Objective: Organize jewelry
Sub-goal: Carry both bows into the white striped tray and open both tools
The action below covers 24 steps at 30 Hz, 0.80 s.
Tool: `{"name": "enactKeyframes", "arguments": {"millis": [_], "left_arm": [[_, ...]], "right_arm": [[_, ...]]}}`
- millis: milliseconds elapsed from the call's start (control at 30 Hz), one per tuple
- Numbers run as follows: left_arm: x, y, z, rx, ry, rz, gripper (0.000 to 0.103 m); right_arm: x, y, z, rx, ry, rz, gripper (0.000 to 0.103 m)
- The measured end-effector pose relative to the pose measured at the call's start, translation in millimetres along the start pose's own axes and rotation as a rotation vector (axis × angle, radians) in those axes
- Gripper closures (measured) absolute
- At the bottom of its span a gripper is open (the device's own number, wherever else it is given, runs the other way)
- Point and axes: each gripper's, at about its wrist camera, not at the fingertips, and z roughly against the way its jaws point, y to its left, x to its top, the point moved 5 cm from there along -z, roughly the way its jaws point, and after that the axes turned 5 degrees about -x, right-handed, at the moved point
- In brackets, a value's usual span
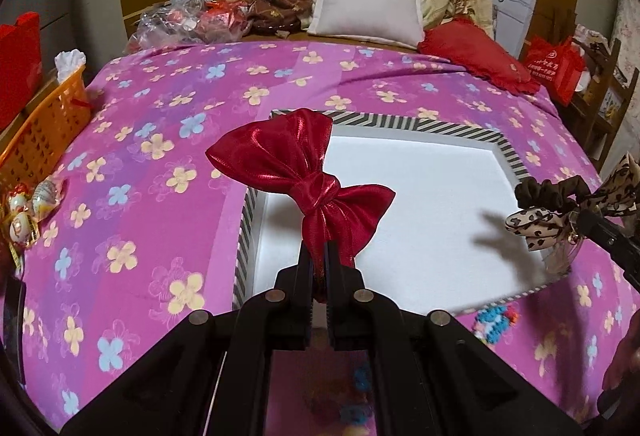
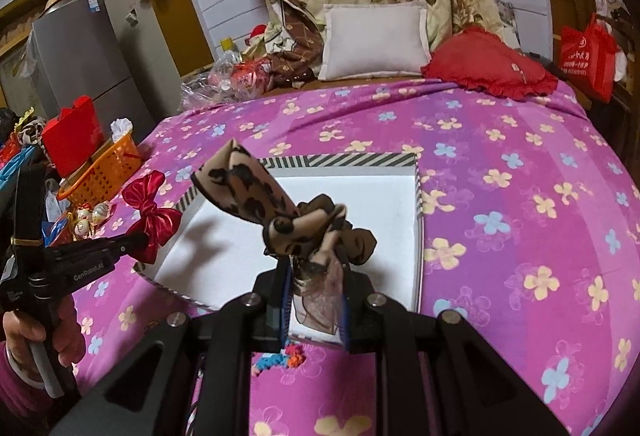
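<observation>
My left gripper (image 1: pixel 319 256) is shut on a shiny red bow (image 1: pixel 296 171) and holds it above the left side of a white tray with a striped rim (image 1: pixel 456 127). The red bow also shows in the right wrist view (image 2: pixel 154 213), with the left gripper (image 2: pixel 140 242) behind it. My right gripper (image 2: pixel 314 268) is shut on a leopard-print bow scrunchie (image 2: pixel 280 211) above the near edge of the tray (image 2: pixel 352 159). The scrunchie also shows in the left wrist view (image 1: pixel 576 207) at the tray's right edge. The tray's white floor is bare.
The tray lies on a bed with a purple flowered sheet (image 1: pixel 160 139). An orange basket (image 1: pixel 44 131) and wrapped trinkets (image 1: pixel 24 211) sit at the left edge. A white pillow (image 2: pixel 374 39) and red cushion (image 2: pixel 486 63) lie at the head. A small colourful knitted piece (image 2: pixel 280 358) lies before the tray.
</observation>
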Motion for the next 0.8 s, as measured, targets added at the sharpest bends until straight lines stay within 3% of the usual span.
{"name": "enactKeyframes", "arguments": {"millis": [433,600,733,767,800], "left_arm": [[-2.6,3.5,-40.3,0.024,0.073,0.016,0.103],[-6.7,8.3,-50.6,0.057,0.109,0.026,0.103],[-8.2,14.9,-49.3,0.067,0.097,0.068,0.094],[-7.5,15.6,-46.7,0.061,0.084,0.072,0.092],[-7.3,15.7,-43.5,0.052,0.075,0.075,0.089]], "right_arm": [[-10.4,-27.1,-49.7,-0.014,0.097,-0.081,0.084],[-19.7,-41.0,-65.1,-0.06,0.155,-0.11,0.083],[-20.2,-43.1,-56.5,-0.058,0.147,-0.118,0.066],[-19.4,-42.5,-53.7,-0.068,0.144,-0.113,0.048],[-18.7,-40.3,-49.4,-0.071,0.134,-0.102,0.043]]}}
